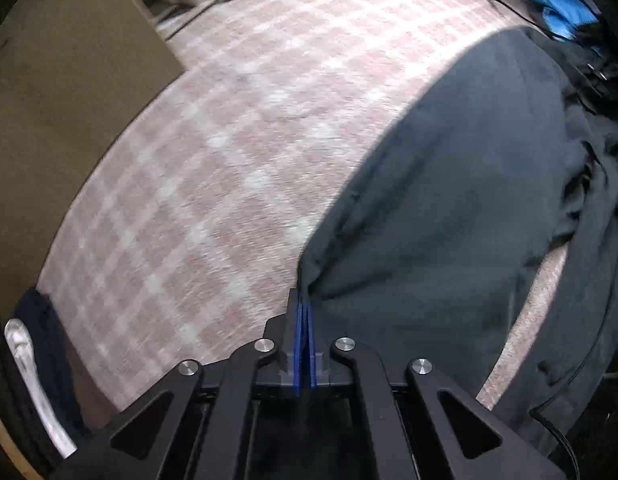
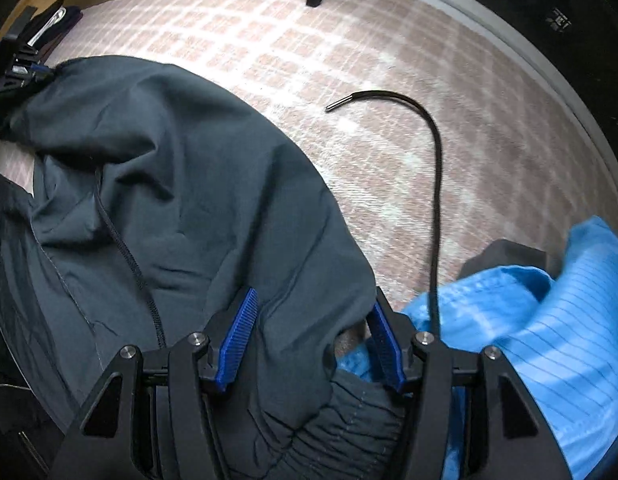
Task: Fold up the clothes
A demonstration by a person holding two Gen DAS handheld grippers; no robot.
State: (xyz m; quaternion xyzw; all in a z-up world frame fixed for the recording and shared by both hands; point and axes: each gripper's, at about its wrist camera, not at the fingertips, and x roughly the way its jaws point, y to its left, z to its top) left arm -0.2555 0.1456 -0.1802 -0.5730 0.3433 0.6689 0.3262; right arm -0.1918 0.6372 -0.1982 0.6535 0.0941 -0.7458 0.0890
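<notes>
Spread over the pink checked carpet: the dark grey garment, rumpled, one corner drawn to a point; beside it a blue striped cloth and a loose black cord.

Left gripper clenched on that corner, pads flat together with only a thin pinch of fabric between; likely to slip free if pulled hard. Right gripper unclenched, straddling the garment's edge near its gathered cuff, pads not yet pressing; risk of catching the blue cloth too, touching the right-hand pad, or of grabbing one layer only and skewing the fold. Cord close enough to snag.

Only from the right wrist: cord, zipper line, cuff, the other gripper far off at the garment's corner. Only from the left wrist: the pinch itself, and a brown board at the carpet's edge.
</notes>
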